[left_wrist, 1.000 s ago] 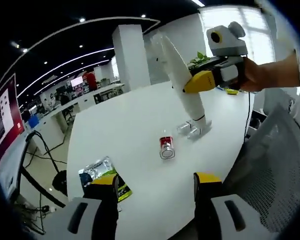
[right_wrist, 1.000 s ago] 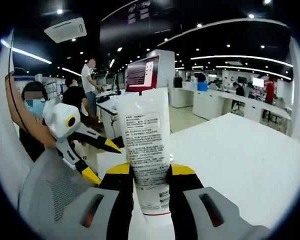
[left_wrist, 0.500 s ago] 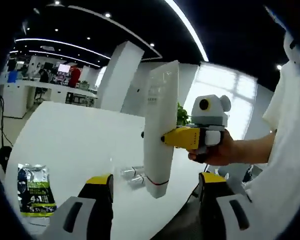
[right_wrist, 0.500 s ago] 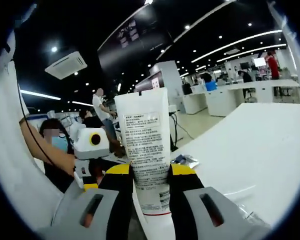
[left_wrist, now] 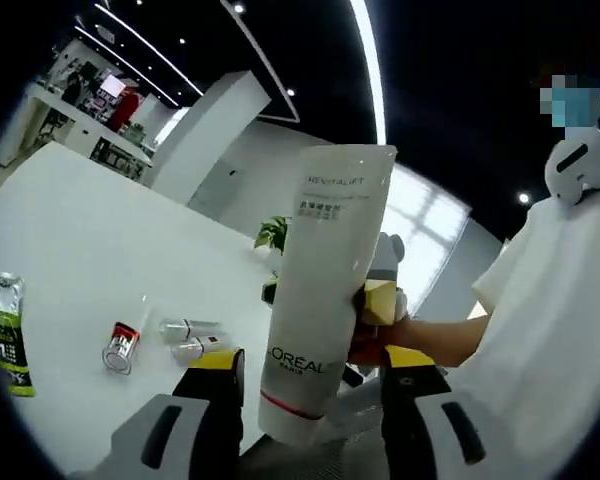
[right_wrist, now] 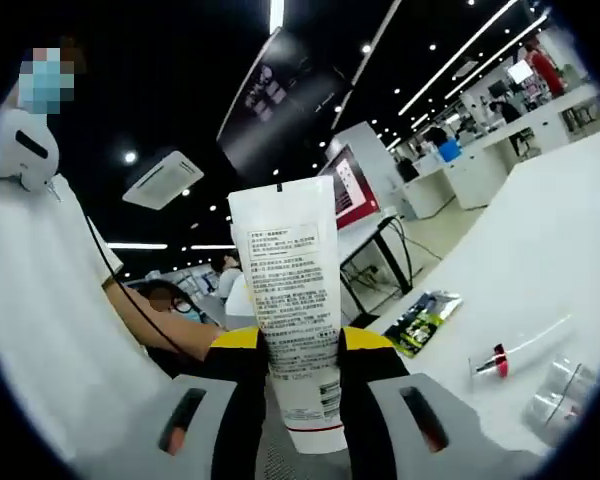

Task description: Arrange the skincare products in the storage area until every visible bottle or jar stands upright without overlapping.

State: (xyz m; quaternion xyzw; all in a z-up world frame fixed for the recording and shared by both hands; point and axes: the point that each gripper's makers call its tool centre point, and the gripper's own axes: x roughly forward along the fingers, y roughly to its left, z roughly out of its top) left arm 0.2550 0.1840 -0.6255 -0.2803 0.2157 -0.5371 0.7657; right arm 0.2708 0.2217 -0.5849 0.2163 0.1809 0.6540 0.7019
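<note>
An open-plan office is indicated — a dark ceiling [right_wrist: 190, 70] is fitted with long strip lights [left_wrist: 364, 50] and recessed spots. Rows of white desks [right_wrist: 485, 160] with monitors are seen beyond a large white table [left_wrist: 70, 250] — a square white column [left_wrist: 195, 135] and a wall screen [right_wrist: 345, 185] are also visible.

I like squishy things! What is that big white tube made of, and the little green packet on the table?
The white L'Oreal tube looks like soft, smooth plastic: slight sheen, flat crimped top end. The right tool is shut on it. The green sachet looks like glossy foil or plastic film, since it glints; which, I can't tell.
</note>
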